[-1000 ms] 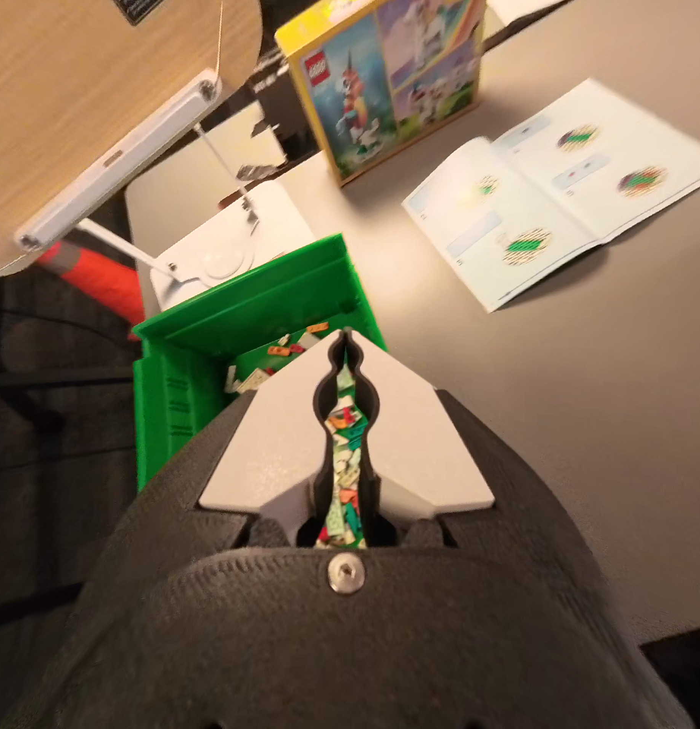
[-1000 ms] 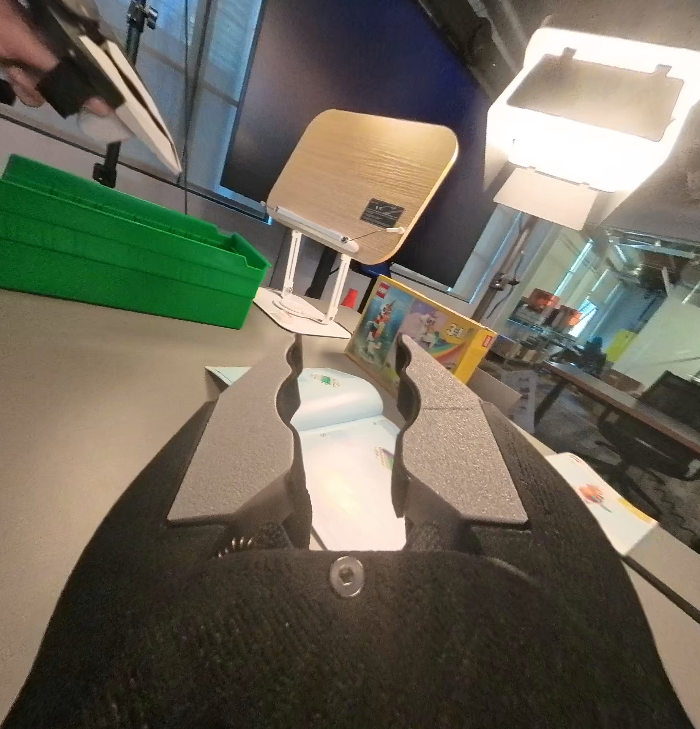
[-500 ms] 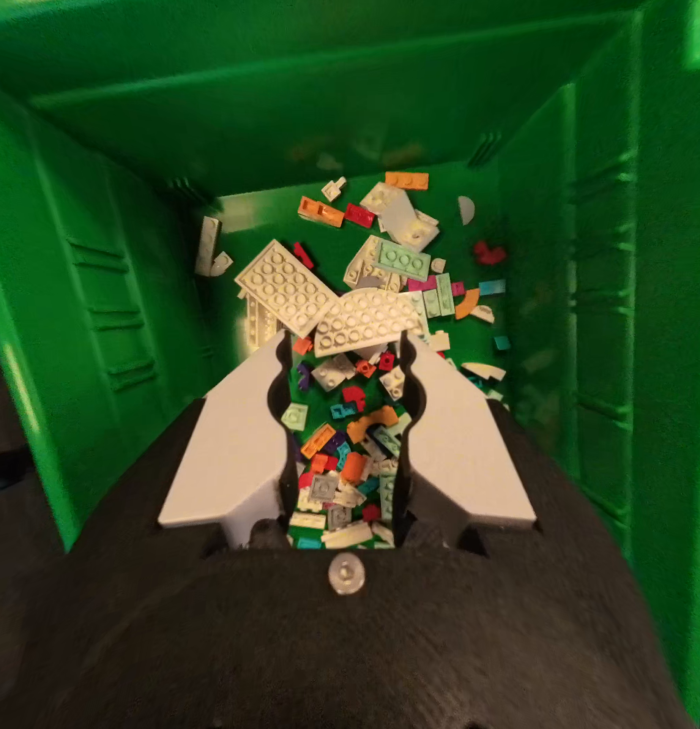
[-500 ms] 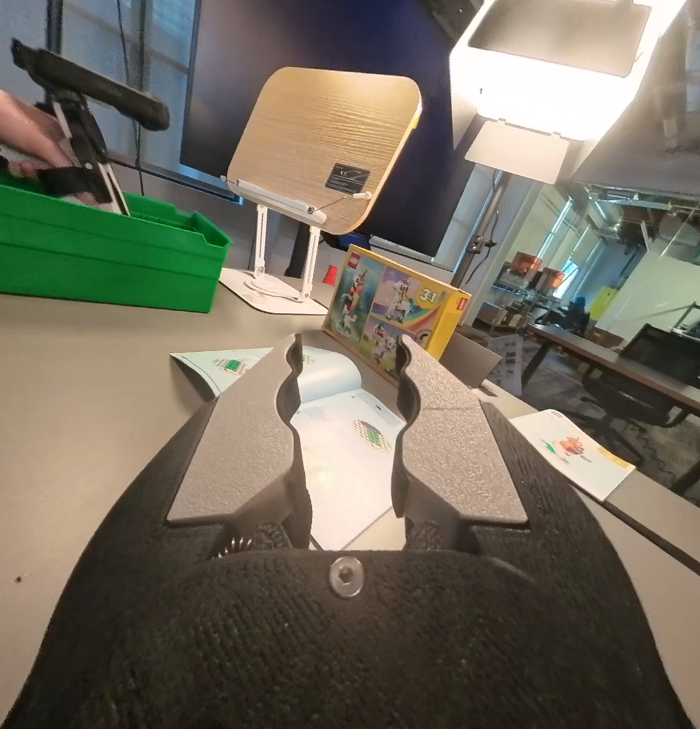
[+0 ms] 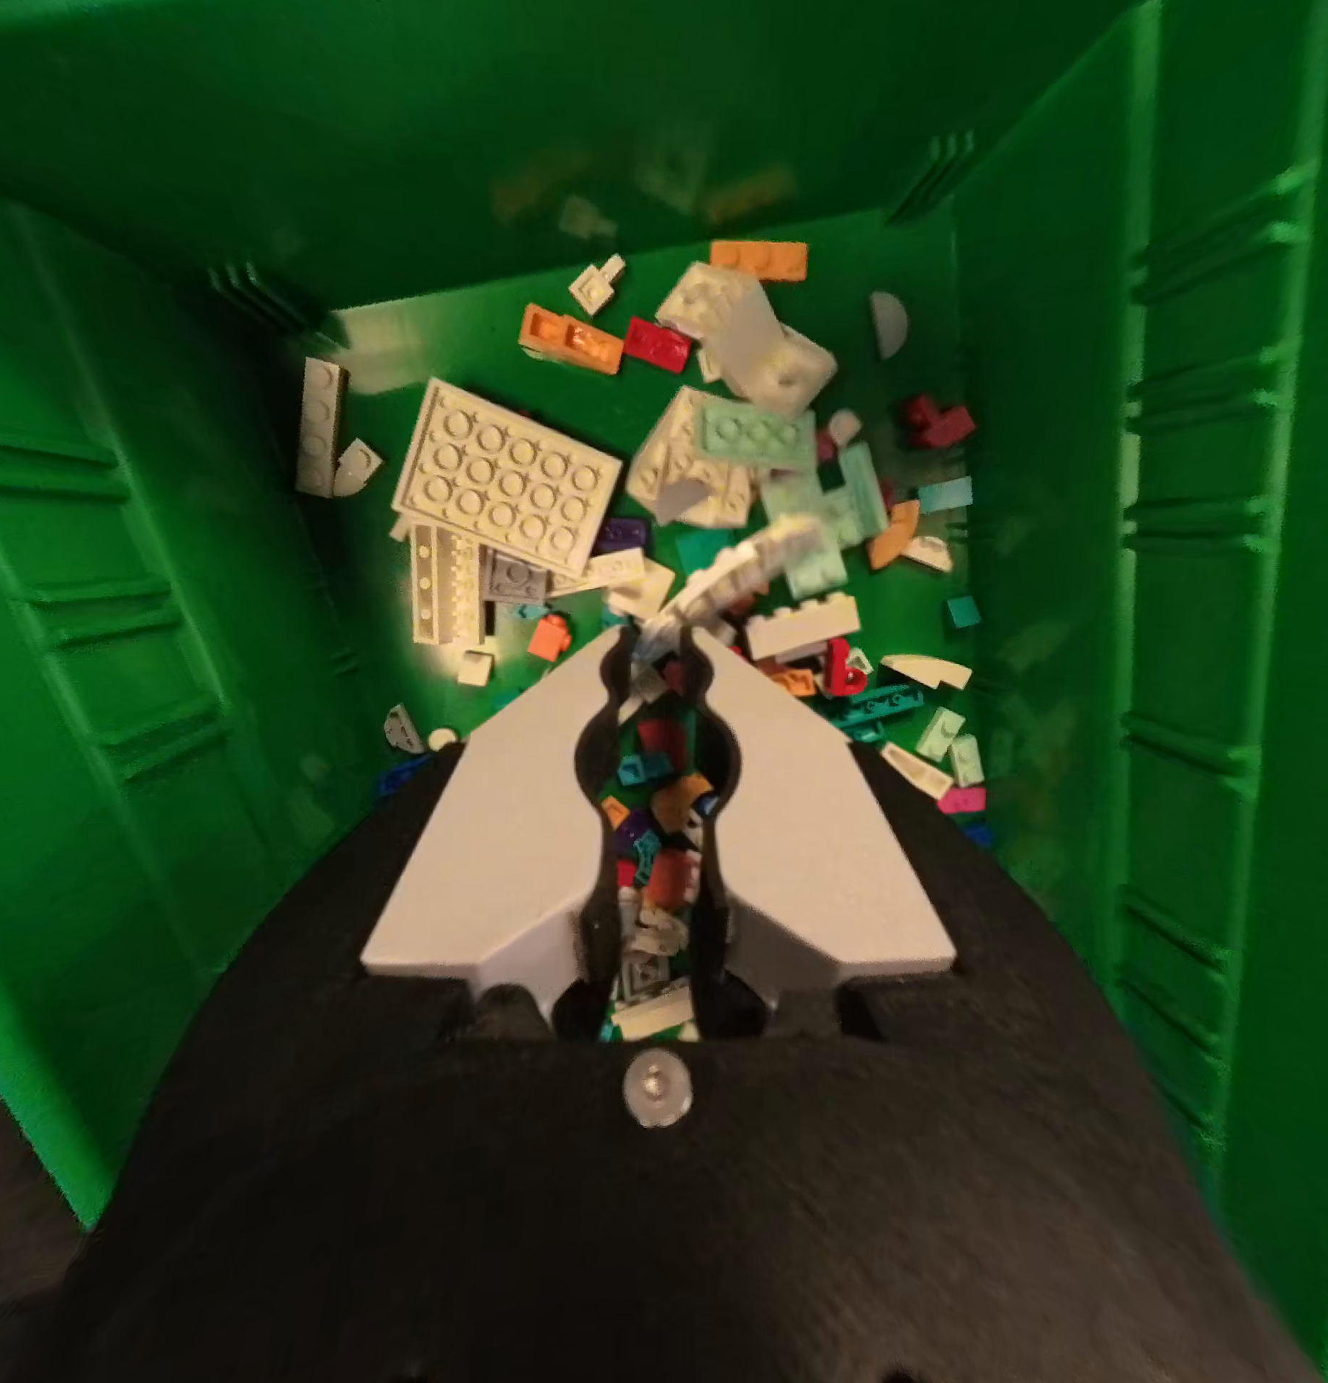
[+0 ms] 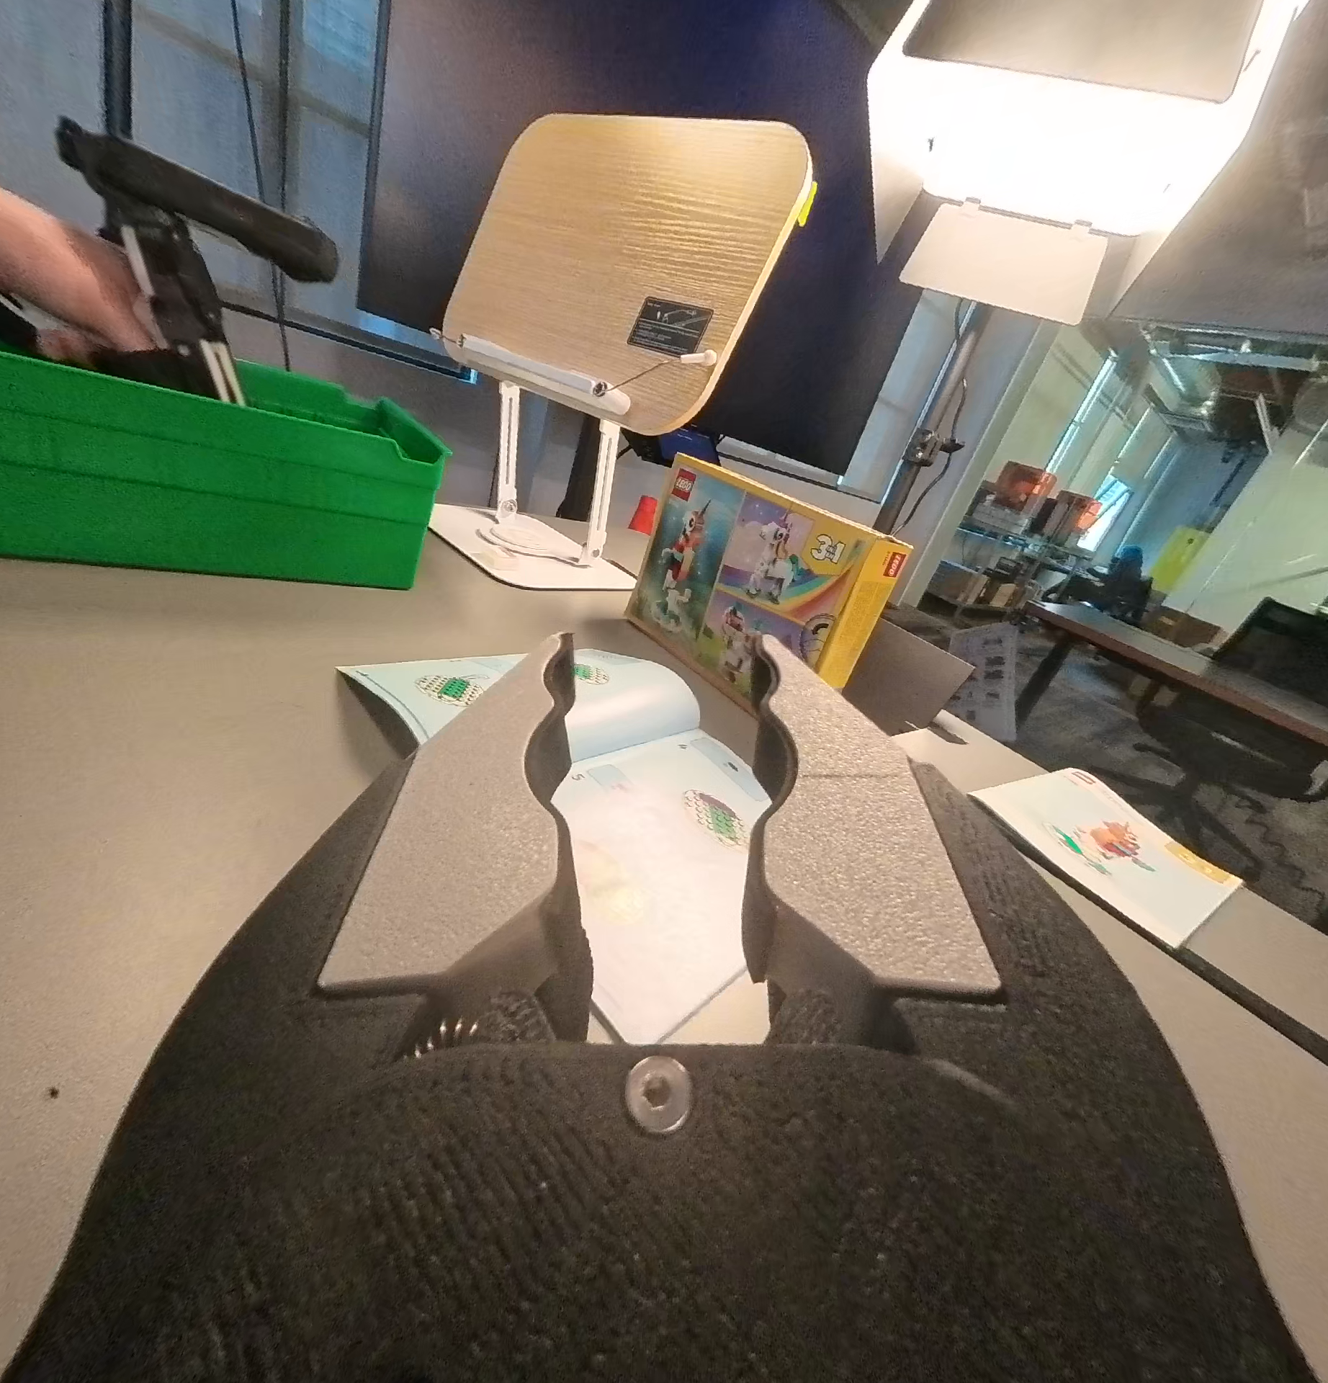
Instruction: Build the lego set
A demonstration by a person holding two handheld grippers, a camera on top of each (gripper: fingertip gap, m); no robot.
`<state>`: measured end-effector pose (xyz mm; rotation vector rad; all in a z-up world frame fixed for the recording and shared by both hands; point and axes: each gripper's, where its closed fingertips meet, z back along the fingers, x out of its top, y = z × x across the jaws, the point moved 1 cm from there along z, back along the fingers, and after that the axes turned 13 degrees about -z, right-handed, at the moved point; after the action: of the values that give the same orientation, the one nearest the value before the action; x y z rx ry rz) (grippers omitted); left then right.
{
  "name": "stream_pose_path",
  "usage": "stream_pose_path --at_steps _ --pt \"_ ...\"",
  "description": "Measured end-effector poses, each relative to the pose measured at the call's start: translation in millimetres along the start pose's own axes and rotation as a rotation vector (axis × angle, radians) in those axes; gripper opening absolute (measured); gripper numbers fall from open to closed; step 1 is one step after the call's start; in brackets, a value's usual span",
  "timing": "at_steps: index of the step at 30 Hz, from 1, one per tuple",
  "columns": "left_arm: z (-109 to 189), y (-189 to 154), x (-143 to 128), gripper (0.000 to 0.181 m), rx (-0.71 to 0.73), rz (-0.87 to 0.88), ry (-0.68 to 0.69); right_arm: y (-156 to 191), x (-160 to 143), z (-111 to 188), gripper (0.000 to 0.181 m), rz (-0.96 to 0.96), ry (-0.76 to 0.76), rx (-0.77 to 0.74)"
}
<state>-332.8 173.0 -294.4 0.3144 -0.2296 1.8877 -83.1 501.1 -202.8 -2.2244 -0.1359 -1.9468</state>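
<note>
— Left wrist view: what am I holding?
— My left gripper (image 5: 657, 636) pinches a blurred white studded plate (image 5: 728, 580), tilted above loose multicoloured bricks (image 5: 665, 823) inside the green plastic bin (image 5: 1170, 599).
— Right?
— My right gripper (image 6: 661, 666) gapes empty over the open instruction booklet (image 6: 646, 838) on the grey surface (image 6: 160, 711).

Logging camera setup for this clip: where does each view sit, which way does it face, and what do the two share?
Left wrist view: on the left gripper, looking down into the green bin of loose bricks; its jaws pinch a white plate.
Right wrist view: on the right gripper, low over the table, facing the instruction booklet, set box and book stand; jaws open.
Shared: the bin and left gripper.
</note>
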Motion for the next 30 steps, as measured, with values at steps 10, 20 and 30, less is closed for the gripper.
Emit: stream_pose_path --at_steps 10,20,30 --pt "72 -19 21 0.003 0.226 -0.094 -0.362 3 3 0 0.045 0.01 -0.011 0.019" --pt "136 -231 94 0.003 0.204 -0.604 -0.835 -30 6 24 0.045 0.105 0.022 -0.028" --pt "-8 -327 136 0.002 0.198 -1.118 -0.798 -34 -6 22 0.045 0.057 0.059 0.0"
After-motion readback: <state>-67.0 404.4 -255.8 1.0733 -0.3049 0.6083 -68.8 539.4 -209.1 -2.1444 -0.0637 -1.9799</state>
